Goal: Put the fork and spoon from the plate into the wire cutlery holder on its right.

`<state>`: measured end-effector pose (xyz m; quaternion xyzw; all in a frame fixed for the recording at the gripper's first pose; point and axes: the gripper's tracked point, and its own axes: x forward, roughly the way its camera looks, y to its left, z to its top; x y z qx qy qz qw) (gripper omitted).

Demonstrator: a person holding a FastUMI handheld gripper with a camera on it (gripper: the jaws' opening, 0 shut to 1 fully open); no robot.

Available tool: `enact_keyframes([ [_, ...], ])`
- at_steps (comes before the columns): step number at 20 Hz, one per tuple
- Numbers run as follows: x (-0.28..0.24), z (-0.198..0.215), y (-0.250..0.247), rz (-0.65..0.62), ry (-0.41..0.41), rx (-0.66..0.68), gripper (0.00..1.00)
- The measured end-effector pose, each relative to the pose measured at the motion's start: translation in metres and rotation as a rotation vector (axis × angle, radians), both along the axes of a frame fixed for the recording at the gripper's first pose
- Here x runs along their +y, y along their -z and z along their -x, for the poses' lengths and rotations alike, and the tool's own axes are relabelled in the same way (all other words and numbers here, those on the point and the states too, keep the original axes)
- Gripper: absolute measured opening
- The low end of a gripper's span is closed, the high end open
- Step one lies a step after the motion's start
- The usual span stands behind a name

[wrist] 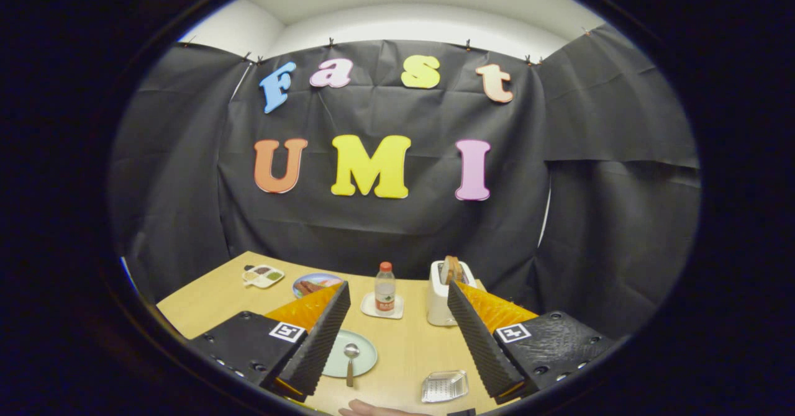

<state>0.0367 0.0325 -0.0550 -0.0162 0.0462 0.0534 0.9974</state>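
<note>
While hand-held gripper (397, 335) gapes, spoon (351, 359) on plate (366, 357)

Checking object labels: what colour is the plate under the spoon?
Pale mint green plate, seen in the gripper view between the open fingers.

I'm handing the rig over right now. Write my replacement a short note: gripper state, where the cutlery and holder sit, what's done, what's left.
Gripper: open, holding nothing, raised above the table with its fingers wide apart.
Spoon: lies on the pale plate, between the fingers, close to the left one.
Fork: I can't make one out; part of the plate is hidden behind the left finger.
Wire cutlery holder: on the table to the right of the plate; nothing visible in it.
Beyond the fingers: a water bottle and a toaster.
A hand rests at the table's near edge.
Done: nothing visibly placed.
Left: move the spoon, find and move the fork.
</note>
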Motion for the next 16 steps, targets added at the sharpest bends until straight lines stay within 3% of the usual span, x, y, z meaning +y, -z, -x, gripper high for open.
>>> enact_keyframes([
  [10, 0.067, -0.071, 0.180, 0.020, -0.108, 0.330, 0.96],
  [16, 0.089, -0.093, 0.279, 0.047, -0.099, 0.539, 0.91],
])
